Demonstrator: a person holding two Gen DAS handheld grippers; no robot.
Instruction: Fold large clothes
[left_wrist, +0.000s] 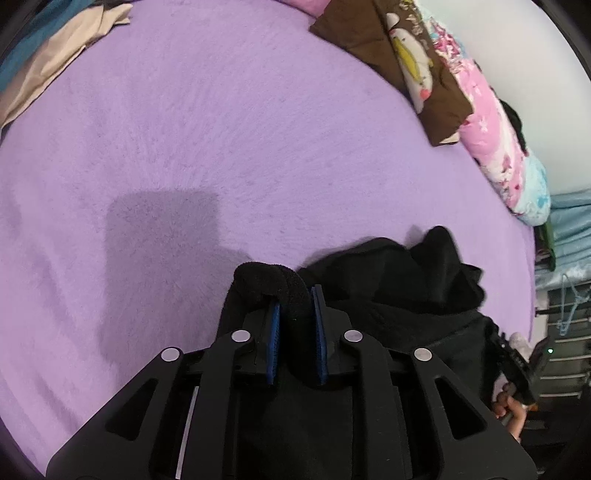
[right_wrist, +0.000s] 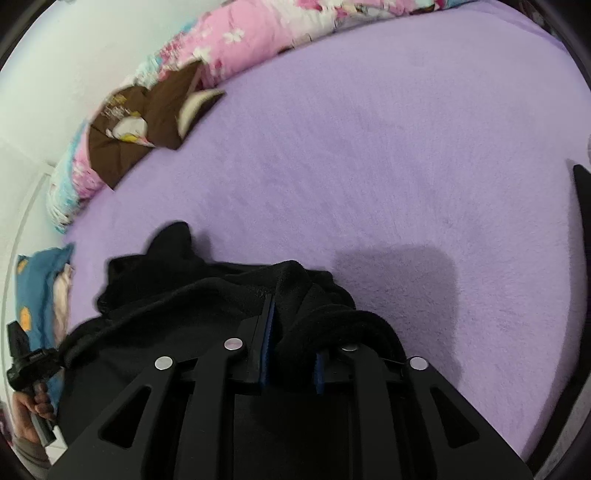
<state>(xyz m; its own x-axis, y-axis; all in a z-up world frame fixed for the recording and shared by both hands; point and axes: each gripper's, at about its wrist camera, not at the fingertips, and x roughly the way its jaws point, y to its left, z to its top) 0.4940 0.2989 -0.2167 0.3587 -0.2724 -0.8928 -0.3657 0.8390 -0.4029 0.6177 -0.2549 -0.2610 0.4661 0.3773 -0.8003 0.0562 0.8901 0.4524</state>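
A black fleece garment (left_wrist: 399, 280) lies bunched on the purple bed (left_wrist: 221, 129). My left gripper (left_wrist: 295, 317) is shut on a thick fold of the black garment, which bulges over its blue pads (left_wrist: 274, 325). In the right wrist view the same garment (right_wrist: 177, 288) spreads to the left, and my right gripper (right_wrist: 291, 332) is shut on another fold of it, which drapes over the right finger. The other gripper and the hand holding it show at the edge of each view (left_wrist: 513, 365) (right_wrist: 26, 362).
A brown patterned cloth (left_wrist: 399, 55) and a pink floral quilt (left_wrist: 498, 147) lie along the wall side of the bed (right_wrist: 369, 147). Beige and teal cloths (left_wrist: 55, 55) sit at the far left corner. A blue pillow (right_wrist: 40, 280) lies by the bed edge.
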